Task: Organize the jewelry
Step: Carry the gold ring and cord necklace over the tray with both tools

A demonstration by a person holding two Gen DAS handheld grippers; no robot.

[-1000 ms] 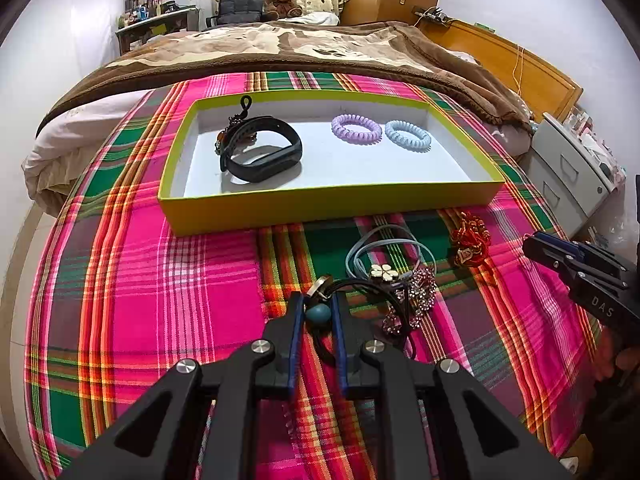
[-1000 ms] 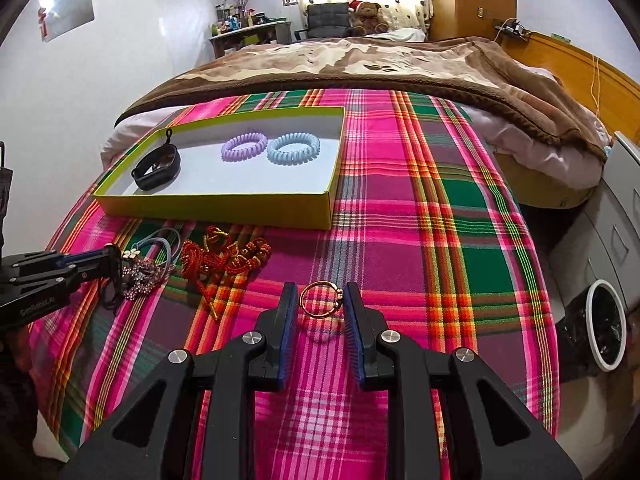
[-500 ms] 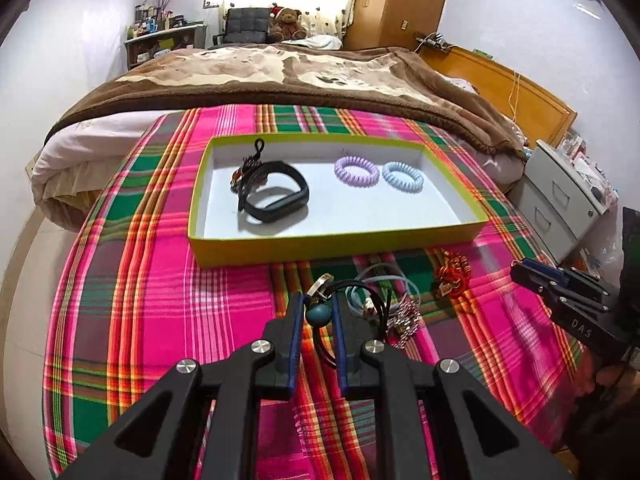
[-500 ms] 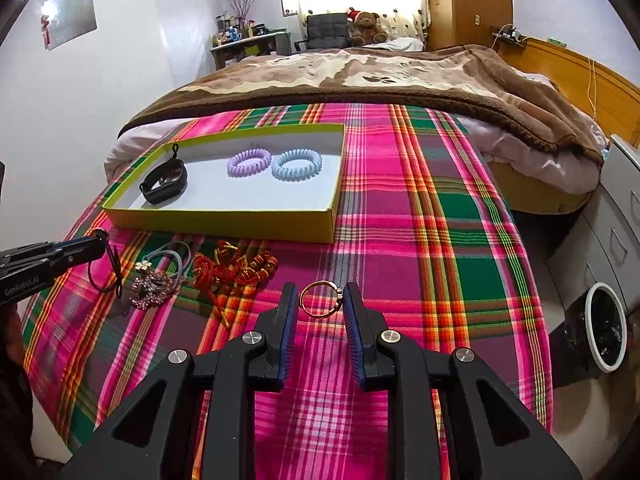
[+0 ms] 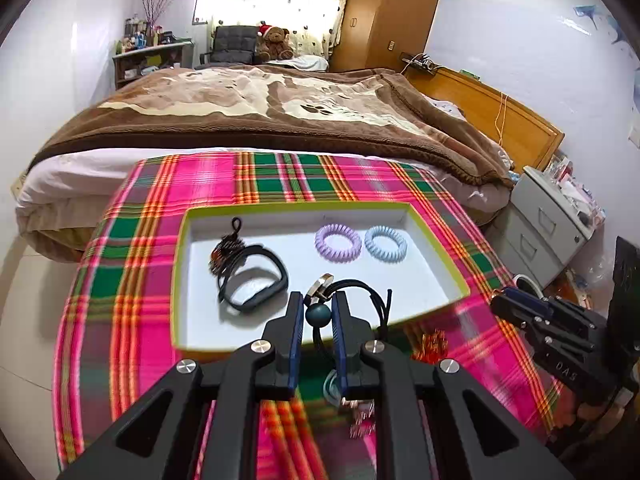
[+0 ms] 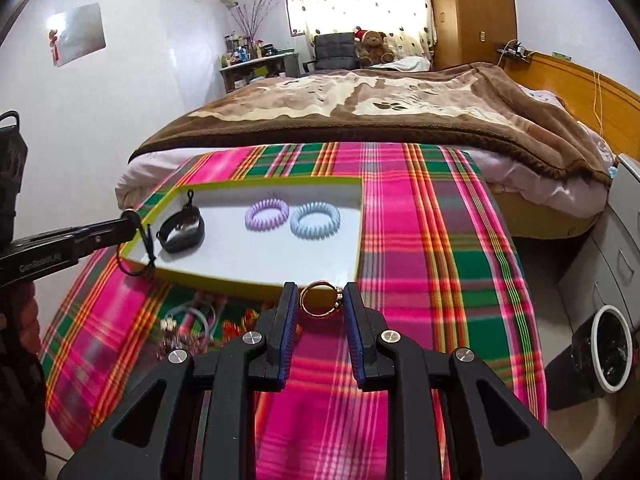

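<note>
Pinching bead cord (image 5: 318,314) and gold ring (image 6: 319,299).

White letters "DAS" stand on the black body of the right claw (image 5: 506,306), seen at the right edge of the left wrist view; the lettering sits low on the body, toward the hand; white print on the side of the left claw (image 6: 132,227), seen in the right wrist view, begins "Gen" and blurs after that, so the rest cannot be read; no other text is legible.
</note>
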